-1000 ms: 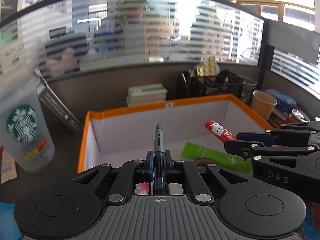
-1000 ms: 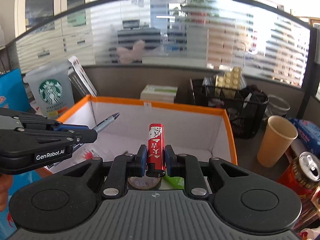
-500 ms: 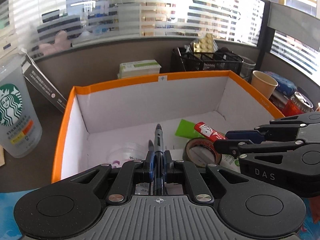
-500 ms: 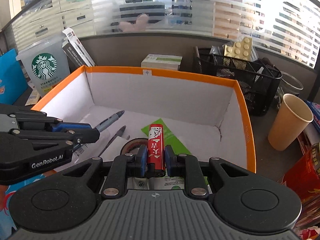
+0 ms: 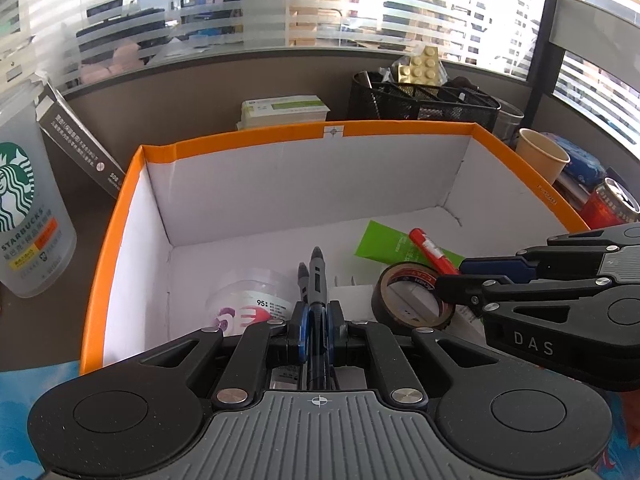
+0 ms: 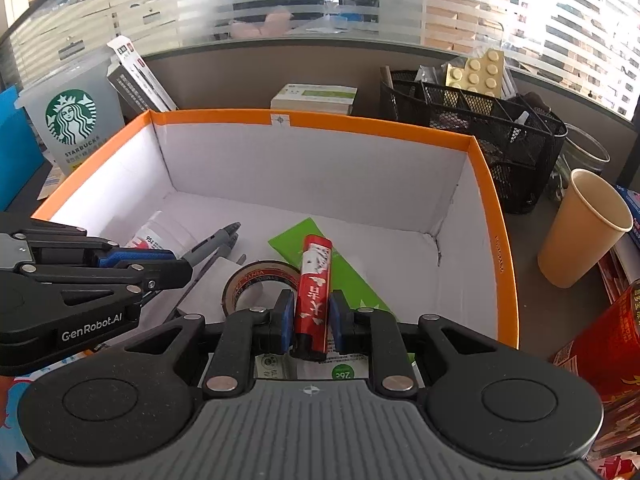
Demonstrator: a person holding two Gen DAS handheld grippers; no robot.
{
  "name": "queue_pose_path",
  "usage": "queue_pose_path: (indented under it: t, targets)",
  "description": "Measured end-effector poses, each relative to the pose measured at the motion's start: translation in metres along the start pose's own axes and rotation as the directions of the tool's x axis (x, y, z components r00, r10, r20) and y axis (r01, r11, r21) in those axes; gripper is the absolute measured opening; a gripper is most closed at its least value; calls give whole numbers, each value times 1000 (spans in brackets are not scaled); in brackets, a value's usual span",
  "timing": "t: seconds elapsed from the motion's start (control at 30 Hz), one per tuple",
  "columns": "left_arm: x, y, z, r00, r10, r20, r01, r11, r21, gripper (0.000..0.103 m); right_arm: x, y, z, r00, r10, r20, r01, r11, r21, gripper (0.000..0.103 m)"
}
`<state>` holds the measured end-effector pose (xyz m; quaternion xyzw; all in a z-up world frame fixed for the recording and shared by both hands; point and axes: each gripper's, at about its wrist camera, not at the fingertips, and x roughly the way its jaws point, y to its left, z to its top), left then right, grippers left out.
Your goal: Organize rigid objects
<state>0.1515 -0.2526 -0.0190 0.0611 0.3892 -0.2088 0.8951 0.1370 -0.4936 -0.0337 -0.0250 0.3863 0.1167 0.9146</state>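
Observation:
An orange-rimmed white box (image 5: 120,200) (image 6: 504,240) stands in front of me. My left gripper (image 5: 316,320) is shut on a grey pen (image 5: 317,276) and holds it low inside the box; it also shows in the right wrist view (image 6: 168,268) with the pen (image 6: 212,240). My right gripper (image 6: 310,316) has its jaws parted around a red lighter (image 6: 314,292), with small gaps at both pads. It appears at the right of the left wrist view (image 5: 464,276) with the lighter (image 5: 432,250). A tape roll (image 5: 412,292) (image 6: 256,280), a green packet (image 5: 388,240) (image 6: 296,240) and a second pen (image 5: 303,276) lie in the box.
A Starbucks cup (image 5: 24,208) (image 6: 74,124) stands left of the box. A black mesh organizer (image 6: 480,132) (image 5: 424,100), a paper cup (image 6: 580,224) (image 5: 542,156) and a red can (image 6: 600,344) (image 5: 608,208) are at the right. A clear container (image 5: 248,300) lies in the box.
Both grippers have moved forward and down into the box. The right jaws have opened from the lighter. The left still grips the pen.

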Motion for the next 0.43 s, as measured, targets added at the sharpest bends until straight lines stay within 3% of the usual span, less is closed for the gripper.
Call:
queue_pose_path:
  t: [0.17,0.2,0.27,0.43]
  targets:
    - [1,-1,1,1000,14,0,-14,1000,-2,9,3,1,2,1000,-13,-9,12,1000,-7,24]
    - [1,-1,1,1000,17,0,-17,1000,-2,13,3,1,2,1000,-14,-9,14,1000,-7,26]
    - [1,-1,1,1000,18,-2,-18,1000,-9,14,2,1,2,1000,-17,-6,17,1000,-5,35]
    - [0,1,1,1000,16,-5,-16,1000,-21,14,-3,1,2,1000,-21,1,21,1000,-7,37]
